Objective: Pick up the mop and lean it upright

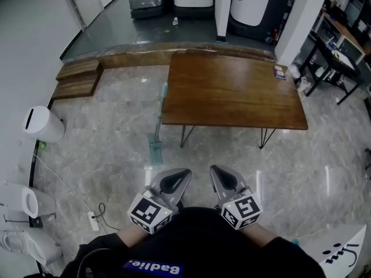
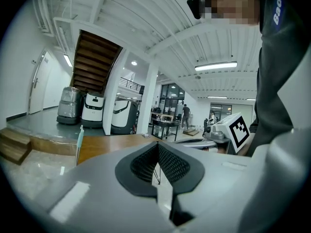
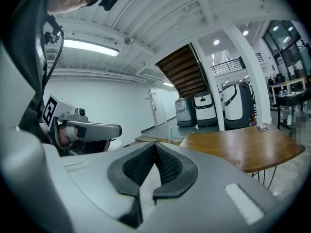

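Left gripper [image 1: 183, 172], right gripper [image 1: 214, 169] — closed (abreast).

Upside-down white "Badie" print [image 1: 152, 267] on dark top [image 1: 200, 231].

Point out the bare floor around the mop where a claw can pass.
Bare floor lies between the mop and the steps, and between the near edge of the table and the left claw and right claw. The tabletop is bare too, save a small item at its far right corner. Crowded: the left wall, with the bin and a power strip.
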Demonstrator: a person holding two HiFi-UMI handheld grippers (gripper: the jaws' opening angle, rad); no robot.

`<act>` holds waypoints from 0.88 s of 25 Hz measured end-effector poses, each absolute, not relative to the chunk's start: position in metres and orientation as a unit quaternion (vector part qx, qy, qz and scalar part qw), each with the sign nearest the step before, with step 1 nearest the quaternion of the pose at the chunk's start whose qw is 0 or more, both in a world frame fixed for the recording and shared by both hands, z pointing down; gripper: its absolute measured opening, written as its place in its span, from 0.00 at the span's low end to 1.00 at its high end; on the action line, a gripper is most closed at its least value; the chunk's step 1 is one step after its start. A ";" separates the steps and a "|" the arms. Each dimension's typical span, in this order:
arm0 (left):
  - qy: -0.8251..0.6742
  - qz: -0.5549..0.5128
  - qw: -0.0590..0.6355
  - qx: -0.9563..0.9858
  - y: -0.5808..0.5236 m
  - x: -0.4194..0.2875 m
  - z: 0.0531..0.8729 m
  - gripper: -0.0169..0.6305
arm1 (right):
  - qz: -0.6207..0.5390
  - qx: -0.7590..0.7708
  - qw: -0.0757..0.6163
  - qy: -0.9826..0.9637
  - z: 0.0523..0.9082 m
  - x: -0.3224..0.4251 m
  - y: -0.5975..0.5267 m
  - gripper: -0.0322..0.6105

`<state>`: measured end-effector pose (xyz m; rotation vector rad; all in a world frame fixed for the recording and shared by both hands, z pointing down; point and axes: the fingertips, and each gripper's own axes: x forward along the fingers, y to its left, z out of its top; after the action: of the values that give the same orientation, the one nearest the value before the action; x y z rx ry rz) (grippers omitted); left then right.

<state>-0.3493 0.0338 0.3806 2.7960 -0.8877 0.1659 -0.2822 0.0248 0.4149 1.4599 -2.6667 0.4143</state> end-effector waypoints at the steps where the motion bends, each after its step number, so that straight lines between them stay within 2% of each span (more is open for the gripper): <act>1: -0.297 0.056 0.102 0.948 0.025 -0.353 0.380 0.06 | 0.135 0.478 0.039 -0.867 0.415 -0.286 0.017 0.06; 22: -0.239 0.031 0.127 0.962 -0.129 -0.464 0.392 0.06 | 0.145 0.527 0.087 -0.833 0.426 -0.398 -0.126 0.06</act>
<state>-0.4645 -0.1295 0.3922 2.8008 -0.6965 0.0912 -0.3979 -0.1258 0.4264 1.5704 -2.4799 0.4311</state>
